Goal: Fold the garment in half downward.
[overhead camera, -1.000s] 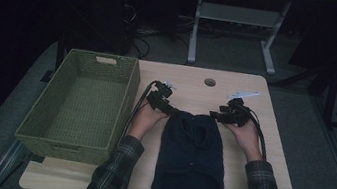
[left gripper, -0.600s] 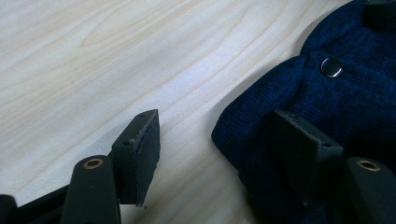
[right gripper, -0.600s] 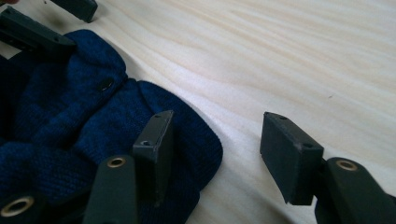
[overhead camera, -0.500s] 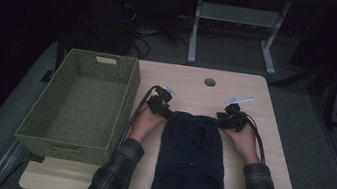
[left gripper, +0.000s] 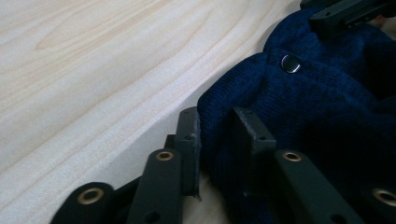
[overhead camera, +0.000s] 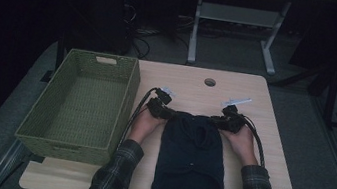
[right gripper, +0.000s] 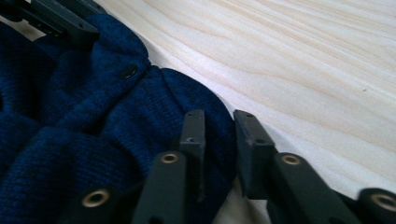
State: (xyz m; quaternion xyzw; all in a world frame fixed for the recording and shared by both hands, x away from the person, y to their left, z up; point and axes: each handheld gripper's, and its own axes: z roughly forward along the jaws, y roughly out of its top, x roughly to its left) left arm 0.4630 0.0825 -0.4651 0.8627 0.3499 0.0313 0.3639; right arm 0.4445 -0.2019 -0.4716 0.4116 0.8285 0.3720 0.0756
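A dark navy knitted garment (overhead camera: 191, 163) lies flat on the wooden table (overhead camera: 193, 85), its far edge pointing away from the person. My left gripper (overhead camera: 167, 114) sits at the garment's far left corner and my right gripper (overhead camera: 221, 123) at its far right corner. In the left gripper view the jaws (left gripper: 217, 140) have just been closing, and a fold of navy knit (left gripper: 327, 102) fills the gap between them. In the right gripper view the jaws (right gripper: 219, 140) have closed the same way, pinching the garment's edge (right gripper: 93, 107). A metal snap (left gripper: 291, 63) shows on the knit.
A green woven basket (overhead camera: 127, 103) stands left of the garment, close beside the left forearm. A round cable hole (overhead camera: 210, 82) lies in the table's far part. Bare wood stretches beyond both grippers. A metal stand (overhead camera: 238, 19) is on the floor behind the table.
Both grippers have shifted slightly toward the person onto the garment's far corners. Their jaws have narrowed around the knit.
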